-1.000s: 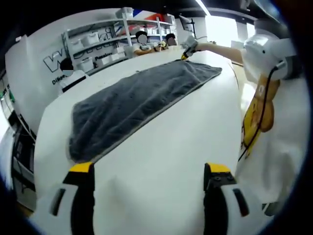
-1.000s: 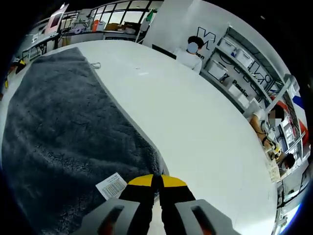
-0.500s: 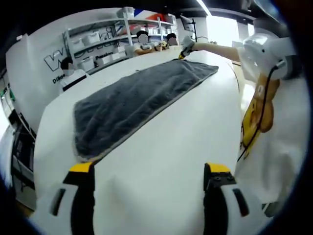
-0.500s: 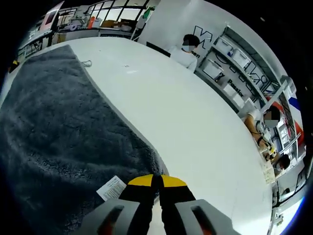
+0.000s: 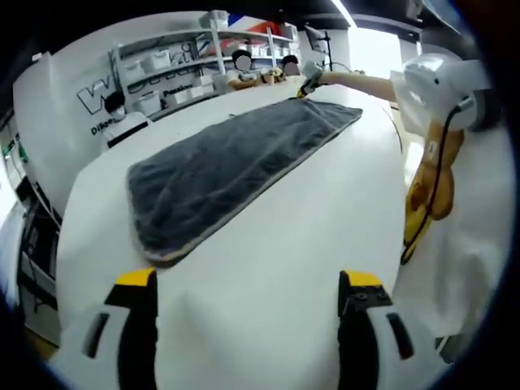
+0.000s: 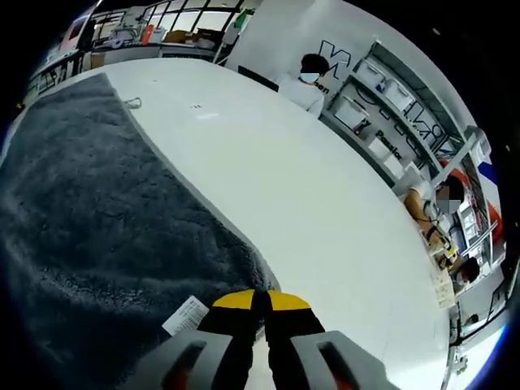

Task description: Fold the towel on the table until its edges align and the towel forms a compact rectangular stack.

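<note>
Down at the bottom of the left gripper view, the left gripper point(image 5: 248, 294) hovered with its yellow-tipped jaws spread wide apart, nothing between them, above bare white table point(image 5: 276, 244). Just beyond it lay the near corner of the grey towel point(image 5: 227, 162), spread flat and stretching away across the table toward the far end. There, the right gripper point(image 5: 307, 80) met the towel's far corner, held on a bare outstretched arm point(image 5: 366, 81). A person in a white shirt with a yellow print point(image 5: 443, 203) stood at the table's right edge, a black cable hanging down the front. In the right gripper view, the right gripper point(image 6: 261, 302) had its jaws pressed together at the towel's point(image 6: 97, 219) edge; whether cloth was actually pinched between them could not be told. A white label point(image 6: 184, 314) lay on the towel just left of the jaws. From there the towel ran off to the upper left over the table point(image 6: 309, 195). Past the table's far side sat a person in white point(image 6: 302, 85), with shelves of bins point(image 6: 390, 122) behind, against a white wall with dark lettering.
</note>
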Demonstrator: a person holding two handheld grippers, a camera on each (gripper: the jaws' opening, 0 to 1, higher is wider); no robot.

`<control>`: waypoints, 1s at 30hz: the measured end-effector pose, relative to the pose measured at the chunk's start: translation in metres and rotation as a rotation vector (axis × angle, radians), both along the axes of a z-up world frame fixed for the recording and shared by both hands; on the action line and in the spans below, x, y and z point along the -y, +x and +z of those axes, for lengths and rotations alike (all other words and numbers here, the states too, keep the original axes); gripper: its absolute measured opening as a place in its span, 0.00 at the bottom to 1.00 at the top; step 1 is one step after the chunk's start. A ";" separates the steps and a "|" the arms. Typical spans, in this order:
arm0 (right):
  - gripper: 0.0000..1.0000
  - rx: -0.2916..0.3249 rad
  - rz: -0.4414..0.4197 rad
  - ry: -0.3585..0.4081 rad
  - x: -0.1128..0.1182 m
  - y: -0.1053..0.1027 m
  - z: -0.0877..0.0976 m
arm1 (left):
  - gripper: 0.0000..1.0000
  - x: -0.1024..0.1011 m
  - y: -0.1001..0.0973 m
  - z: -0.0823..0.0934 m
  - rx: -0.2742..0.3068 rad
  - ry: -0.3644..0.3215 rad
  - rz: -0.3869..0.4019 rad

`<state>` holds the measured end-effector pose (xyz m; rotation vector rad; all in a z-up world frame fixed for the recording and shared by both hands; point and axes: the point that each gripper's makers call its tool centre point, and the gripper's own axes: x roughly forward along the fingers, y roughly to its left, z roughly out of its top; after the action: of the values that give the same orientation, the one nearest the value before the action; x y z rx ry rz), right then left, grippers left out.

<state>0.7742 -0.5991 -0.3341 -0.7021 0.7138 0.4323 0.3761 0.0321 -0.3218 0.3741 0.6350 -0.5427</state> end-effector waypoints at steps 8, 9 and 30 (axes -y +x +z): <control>0.03 0.013 -0.005 -0.004 0.001 0.011 -0.002 | 0.97 -0.002 0.003 -0.002 -0.004 -0.003 0.010; 0.04 0.013 -0.004 -0.004 -0.001 0.008 -0.002 | 0.97 -0.002 0.003 -0.002 -0.005 -0.004 0.010; 0.14 0.054 -0.025 0.043 0.002 0.002 0.012 | 0.97 0.000 0.000 -0.004 -0.005 -0.010 0.011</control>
<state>0.7760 -0.6011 -0.3226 -0.6615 0.6602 0.4029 0.3764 0.0317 -0.3261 0.3597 0.6383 -0.5359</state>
